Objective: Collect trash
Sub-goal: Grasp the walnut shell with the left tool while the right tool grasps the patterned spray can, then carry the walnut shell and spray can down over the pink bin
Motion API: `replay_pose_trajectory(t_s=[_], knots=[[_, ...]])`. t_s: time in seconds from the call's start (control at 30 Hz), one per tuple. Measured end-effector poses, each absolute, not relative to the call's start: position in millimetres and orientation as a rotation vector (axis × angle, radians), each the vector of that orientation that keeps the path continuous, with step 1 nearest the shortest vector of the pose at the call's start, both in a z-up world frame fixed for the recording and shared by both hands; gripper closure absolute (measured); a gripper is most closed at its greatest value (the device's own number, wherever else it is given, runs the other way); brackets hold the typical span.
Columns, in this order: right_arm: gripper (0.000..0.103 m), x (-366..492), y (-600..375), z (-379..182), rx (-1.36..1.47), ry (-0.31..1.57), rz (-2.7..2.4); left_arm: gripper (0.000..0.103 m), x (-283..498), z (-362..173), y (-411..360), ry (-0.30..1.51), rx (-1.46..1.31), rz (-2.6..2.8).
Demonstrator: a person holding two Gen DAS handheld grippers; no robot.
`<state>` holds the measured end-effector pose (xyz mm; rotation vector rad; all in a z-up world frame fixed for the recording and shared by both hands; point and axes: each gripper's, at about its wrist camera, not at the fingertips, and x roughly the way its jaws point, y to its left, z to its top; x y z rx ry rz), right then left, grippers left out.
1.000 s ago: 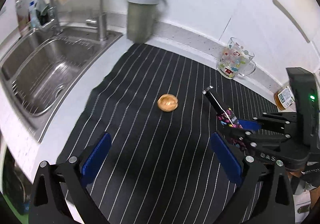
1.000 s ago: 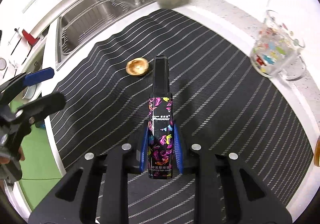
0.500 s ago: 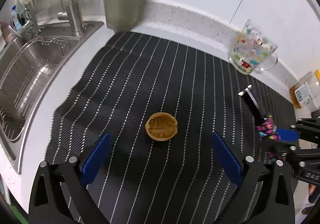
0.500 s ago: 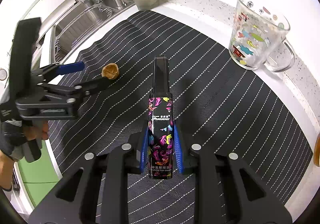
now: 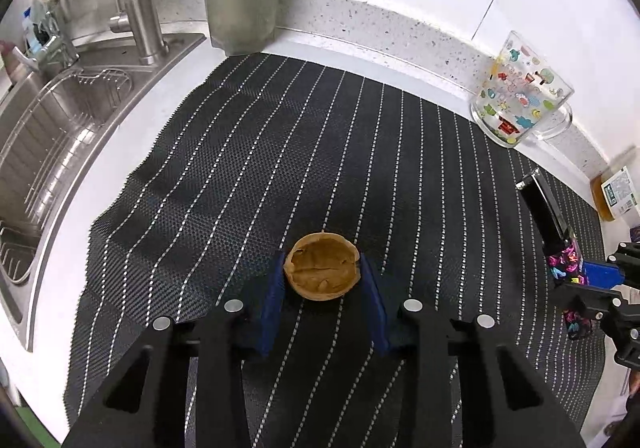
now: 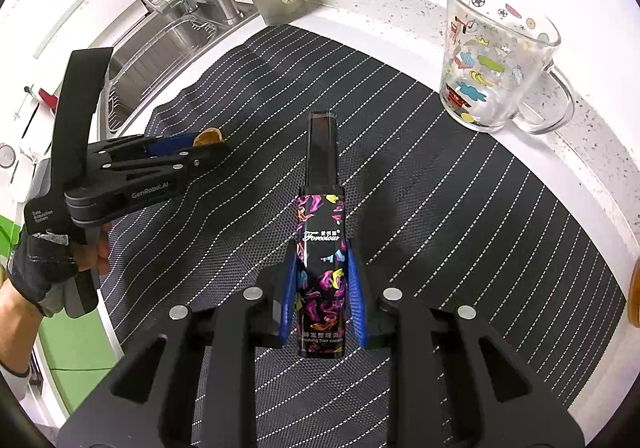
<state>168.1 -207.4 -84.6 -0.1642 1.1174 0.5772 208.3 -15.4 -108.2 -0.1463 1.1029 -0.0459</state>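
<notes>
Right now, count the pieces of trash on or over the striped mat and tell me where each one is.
2. A walnut shell half lies on the mat between the closing left gripper's pads. A hair cream tube is gripped in the right gripper above the mat. More may lie outside these views.

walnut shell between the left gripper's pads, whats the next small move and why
Probably finish closing, then lift. The left gripper has the walnut shell between its blue pads on the striped mat, jaws closing and about at its sides. The right gripper already holds the tube.
</notes>
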Motion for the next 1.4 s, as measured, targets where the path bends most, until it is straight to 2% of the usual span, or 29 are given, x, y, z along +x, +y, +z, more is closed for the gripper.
replay_pose_trajectory(t_s=[0.37, 0.57, 0.83, 1.1, 1.4], knots=[[0.08, 130, -174, -44, -0.301, 1.014, 0.772, 0.066, 127, -48, -11, 1.035, -0.2, 0.046], [0.08, 74, -127, -26, -0.428, 0.931, 0.992, 0.066, 40, -24, 7, 0.985, -0.264, 0.224], [0.08, -25, -55, -30, -0.558, 0.89, 1.28, 0.066, -110, -3, 40, 0.95, -0.38, 0.511], [0.08, -129, 12, -67, -0.677, 0.902, 1.445, 0.066, -243, -14, 71, 0.926, -0.499, 0.694], [0.08, -196, 74, -152, -0.768, 1.017, 1.406, 0.066, -307, -81, 120, 0.931, -0.584, 0.662]])
